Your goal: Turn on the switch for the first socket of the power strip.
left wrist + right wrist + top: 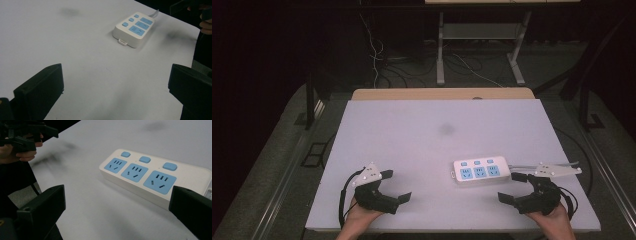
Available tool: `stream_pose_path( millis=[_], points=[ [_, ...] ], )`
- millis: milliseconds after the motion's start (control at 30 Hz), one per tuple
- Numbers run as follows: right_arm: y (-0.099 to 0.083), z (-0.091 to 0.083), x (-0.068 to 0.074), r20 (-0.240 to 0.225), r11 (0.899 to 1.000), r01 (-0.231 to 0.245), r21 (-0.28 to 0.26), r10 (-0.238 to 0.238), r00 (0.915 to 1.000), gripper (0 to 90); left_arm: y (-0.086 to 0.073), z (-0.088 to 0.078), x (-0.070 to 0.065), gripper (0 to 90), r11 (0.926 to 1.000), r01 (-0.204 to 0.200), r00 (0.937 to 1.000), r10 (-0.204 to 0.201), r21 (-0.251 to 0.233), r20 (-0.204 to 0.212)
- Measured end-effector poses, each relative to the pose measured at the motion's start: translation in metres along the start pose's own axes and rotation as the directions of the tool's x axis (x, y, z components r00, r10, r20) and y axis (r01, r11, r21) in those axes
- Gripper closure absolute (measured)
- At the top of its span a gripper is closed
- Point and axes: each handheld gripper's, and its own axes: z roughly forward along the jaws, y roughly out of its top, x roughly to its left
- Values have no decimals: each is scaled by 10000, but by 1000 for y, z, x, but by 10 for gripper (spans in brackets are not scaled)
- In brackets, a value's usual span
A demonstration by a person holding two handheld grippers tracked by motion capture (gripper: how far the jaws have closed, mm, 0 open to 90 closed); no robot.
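— Standing by the table point(412, 130) now. What's on it?

— One power strip point(480, 170), white, three blue sockets and three blue buttons. Lies flat, near the front right, cord point(524, 166) running off to the right.

— The tongs?

— Left gripper point(399, 185) sits at the front left, held low over the white top. Jaws apart, nothing between them. Well apart from the strip.

— And the right one?

— Right gripper point(513, 188) is just beside the strip's right end, at the front edge. Jaws wide apart too, nothing clamped. In the right gripper view point(117, 212) the strip point(152, 176) lies close ahead, one jaw near its end; touching or not, I cannot tell.

— Anything else on the top?

— A faint grey smudge point(446, 129) mid-table, behind the strip. In the left gripper view point(115, 92) the strip point(133, 28) shows far off, upper right, with the same smudge point(70, 11) to its left.

— Hands?

— One on each gripper, coming in from the front edge.
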Motion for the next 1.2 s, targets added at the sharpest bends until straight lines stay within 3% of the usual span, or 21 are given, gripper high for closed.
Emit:
stream_pose_path(
  millis=[533,1200],
  points=[
    [2,-2,1,261,9993,164,325,-172,9995,4,-1,-2,3,0,9998,195,9998,-195,-60,-106],
    [25,-13,-11,182,9969,228,759,-243,9995,4,-2,5,0,0,9996,1,9999,-5,281,157]
  ],
)
